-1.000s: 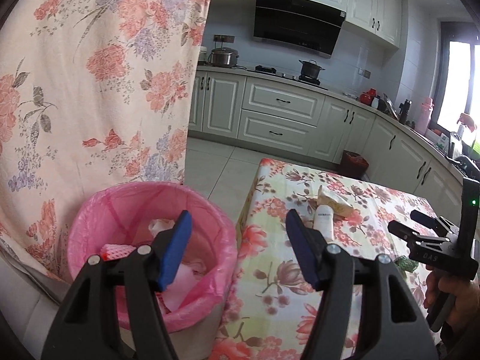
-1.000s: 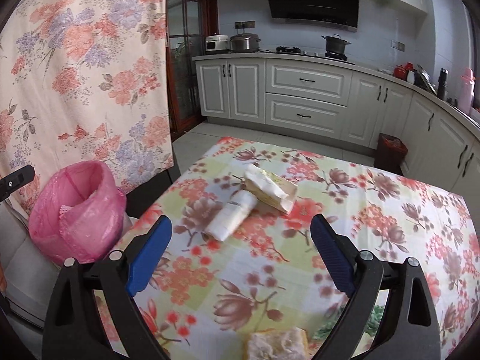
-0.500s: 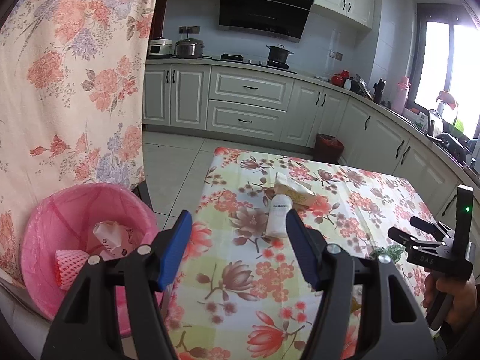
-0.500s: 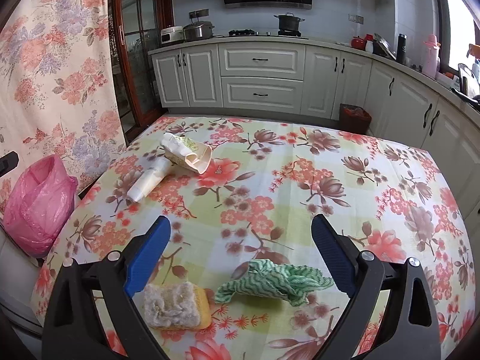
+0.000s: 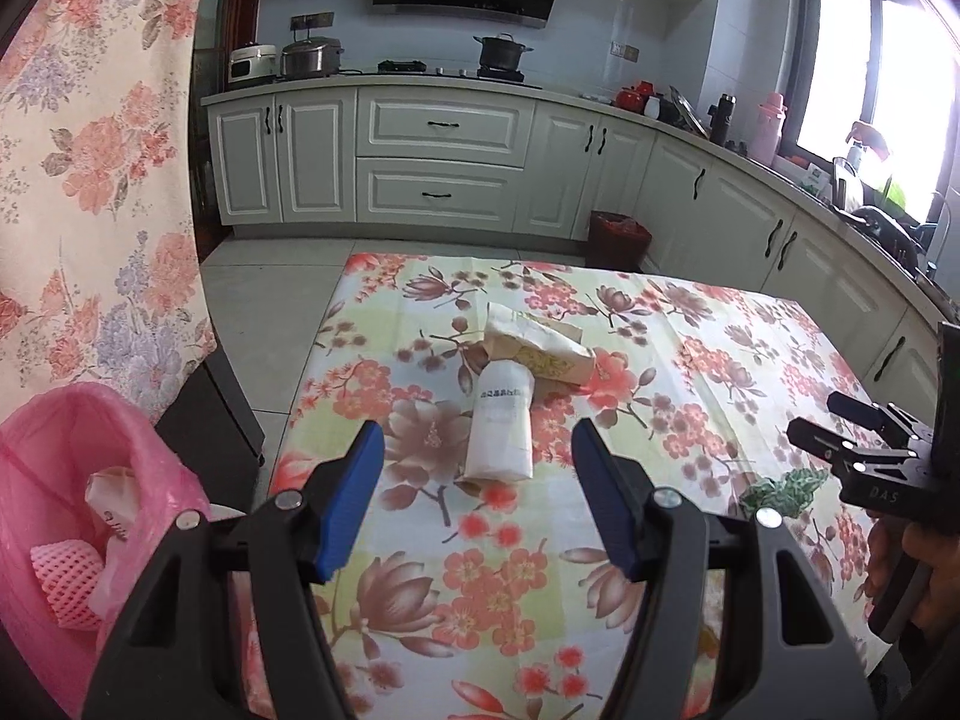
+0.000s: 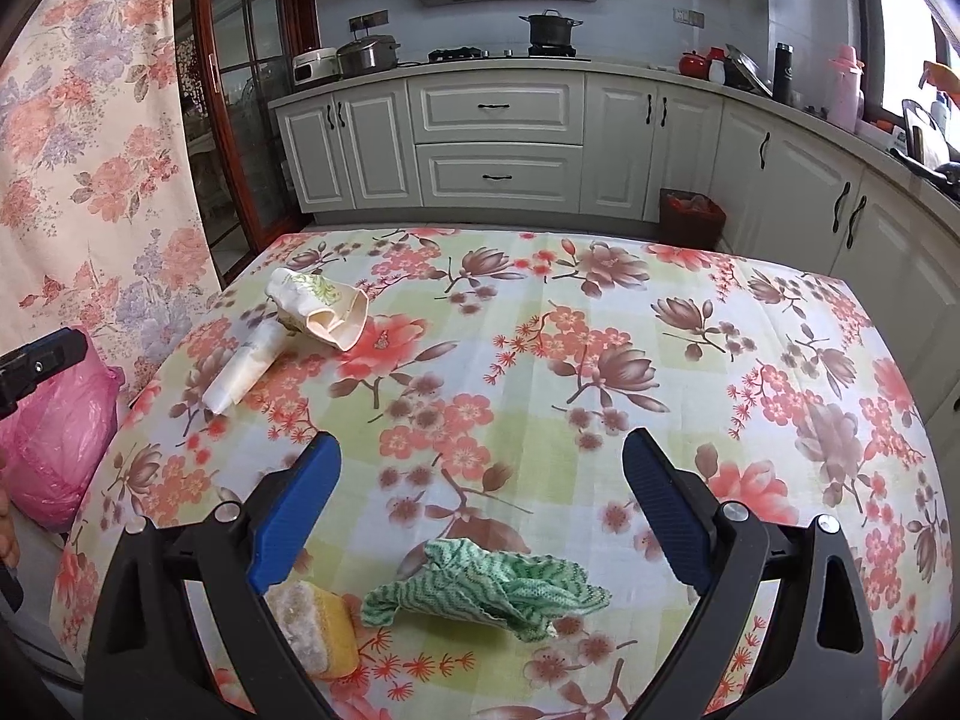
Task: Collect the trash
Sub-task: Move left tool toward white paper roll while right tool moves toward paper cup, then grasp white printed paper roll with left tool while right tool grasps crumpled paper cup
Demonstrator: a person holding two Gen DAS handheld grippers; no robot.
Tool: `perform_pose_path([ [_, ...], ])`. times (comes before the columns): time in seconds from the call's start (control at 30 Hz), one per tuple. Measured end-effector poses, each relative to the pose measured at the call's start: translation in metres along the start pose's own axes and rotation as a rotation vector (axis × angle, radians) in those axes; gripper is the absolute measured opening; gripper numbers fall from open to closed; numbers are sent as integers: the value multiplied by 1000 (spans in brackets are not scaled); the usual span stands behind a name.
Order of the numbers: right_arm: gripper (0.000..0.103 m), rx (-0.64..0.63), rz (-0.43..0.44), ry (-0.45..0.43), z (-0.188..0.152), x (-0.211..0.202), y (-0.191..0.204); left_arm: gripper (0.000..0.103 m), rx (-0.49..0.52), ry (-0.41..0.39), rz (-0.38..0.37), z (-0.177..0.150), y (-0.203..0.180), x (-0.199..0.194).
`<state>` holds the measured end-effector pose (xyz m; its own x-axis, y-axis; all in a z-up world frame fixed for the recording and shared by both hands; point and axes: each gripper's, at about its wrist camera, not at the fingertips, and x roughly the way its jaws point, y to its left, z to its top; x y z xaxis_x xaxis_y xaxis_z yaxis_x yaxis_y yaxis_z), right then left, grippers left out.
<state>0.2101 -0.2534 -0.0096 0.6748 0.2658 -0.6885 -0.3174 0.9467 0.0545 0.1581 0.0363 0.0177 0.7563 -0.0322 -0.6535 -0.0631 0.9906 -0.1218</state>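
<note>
Hovering over the near edge of the floral tablecloth, my left gripper has its blue fingers spread wide with nothing between them, and the white tube lies on the cloth just beyond the gap, its far end touching the crumpled paper wrapper. To the left, off the table's edge, stands the pink-lined trash bin, with a pink foam net and a scrap of white packaging already inside it. At the right of this view I can see my right gripper from the side, held in my right hand, and a bit of the green cloth beneath it. From the right wrist, my right gripper is likewise wide open and holds nothing; the green wavy-patterned cloth lies bunched on the table near and between its fingers, with a yellow sponge just to its left, partly hidden behind the left finger. Far to the left on the table sit the white tube and the wrapper, touching each other, and the pink bag of the bin shows past the table's left edge.
</note>
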Motion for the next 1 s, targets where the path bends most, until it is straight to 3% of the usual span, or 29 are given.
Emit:
perform_pose_path([
  [0.43, 89, 14, 9, 2, 19, 16, -4, 61, 79, 172, -56, 6, -11, 109],
  [0.7, 90, -8, 22, -4, 35, 24, 4, 55, 93, 242, -59, 8, -8, 147],
  [0.8, 90, -24, 31, -8, 42, 26, 10, 40, 103, 261, -64, 7, -9, 154],
  [1.0, 90, -70, 47, -8, 59, 39, 27, 34, 115, 252, -57, 11, -10, 150],
])
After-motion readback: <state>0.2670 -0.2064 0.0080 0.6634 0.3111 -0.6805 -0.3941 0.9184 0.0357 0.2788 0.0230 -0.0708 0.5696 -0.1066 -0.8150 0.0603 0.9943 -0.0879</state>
